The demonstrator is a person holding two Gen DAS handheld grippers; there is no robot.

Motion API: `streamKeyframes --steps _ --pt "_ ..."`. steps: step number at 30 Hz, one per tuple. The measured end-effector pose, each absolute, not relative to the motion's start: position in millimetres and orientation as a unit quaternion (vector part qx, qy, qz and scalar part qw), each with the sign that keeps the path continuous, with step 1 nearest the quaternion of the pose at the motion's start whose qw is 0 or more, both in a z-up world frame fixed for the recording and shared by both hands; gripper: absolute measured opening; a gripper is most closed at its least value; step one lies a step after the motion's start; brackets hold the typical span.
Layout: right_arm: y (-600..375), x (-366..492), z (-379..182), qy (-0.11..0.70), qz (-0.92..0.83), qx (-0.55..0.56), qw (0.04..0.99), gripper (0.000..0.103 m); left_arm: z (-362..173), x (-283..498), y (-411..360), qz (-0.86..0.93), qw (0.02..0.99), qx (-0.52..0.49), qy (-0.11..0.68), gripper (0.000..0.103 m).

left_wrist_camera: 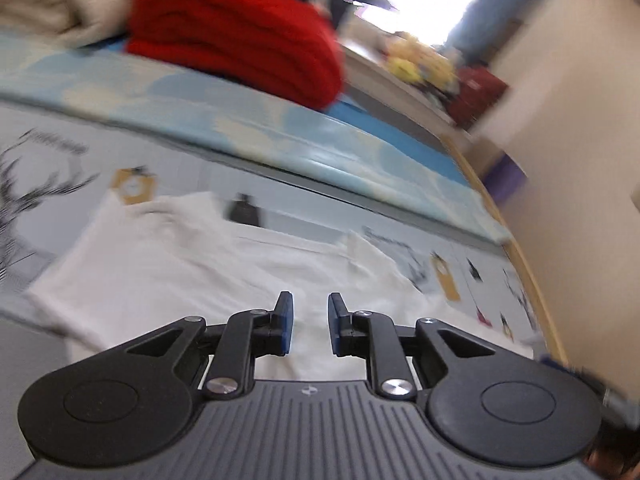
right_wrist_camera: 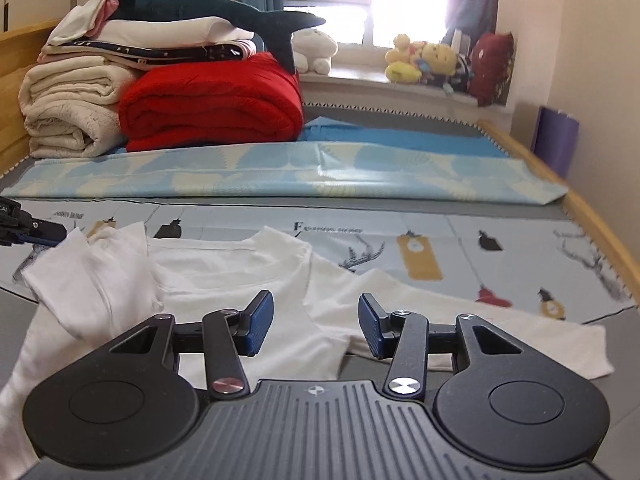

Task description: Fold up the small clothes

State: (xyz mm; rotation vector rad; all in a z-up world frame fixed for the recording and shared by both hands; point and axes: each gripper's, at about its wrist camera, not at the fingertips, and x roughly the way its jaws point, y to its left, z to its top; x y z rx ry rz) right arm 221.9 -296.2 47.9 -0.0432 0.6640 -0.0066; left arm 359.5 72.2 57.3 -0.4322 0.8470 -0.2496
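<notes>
White shirt (right_wrist_camera: 224,276) on printed sheet (right_wrist_camera: 440,240), red blanket (right_wrist_camera: 212,108) behind

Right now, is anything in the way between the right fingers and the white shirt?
Nothing visible is. The right gripper hangs open just over the white shirt, with only air between its fingers and the cloth. The red blanket and the other piles sit far back on the bed.

White shirt (right_wrist_camera: 224,276), red blanket (right_wrist_camera: 212,108), deer-print pale sheet (right_wrist_camera: 440,240)
</notes>
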Motion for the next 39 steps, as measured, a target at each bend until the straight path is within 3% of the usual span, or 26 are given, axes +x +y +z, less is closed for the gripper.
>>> streamKeyframes --steps 9,16,21,31,34,36,39 --pt "-251.8 267.1 30.1 0.36 0.045 0.044 0.931 0.048 34.9 365.4 167.7 0.08 0.857 -0.205 0.466 0.02" --pt "-203.6 317.8 -5.5 0.416 0.114 0.117 0.895 0.052 32.9 356.2 223.9 0.13 0.844 -0.225 0.47 0.02" --pt "-164.1 338.7 -30.3 0.445 0.14 0.09 0.88 0.064 25.3 361.8 232.7 0.125 0.839 -0.219 0.483 0.022" --pt "-124.8 354.5 -66.5 0.465 0.146 -0.006 0.873 0.064 17.1 368.4 245.7 0.134 0.832 -0.221 0.491 0.023" --pt "-115.7 351.9 -66.1 0.453 0.145 -0.042 0.879 0.054 16.2 369.9 242.1 0.133 0.832 -0.218 0.492 0.023" --pt "-115.6 351.3 -62.7 0.441 0.141 -0.05 0.885 0.022 15.7 370.1 240.5 0.133 0.832 -0.218 0.492 0.023" --pt "-127.6 353.1 -50.7 0.417 0.124 -0.036 0.899 0.004 16.2 370.6 238.2 0.134 0.832 -0.219 0.491 0.023"
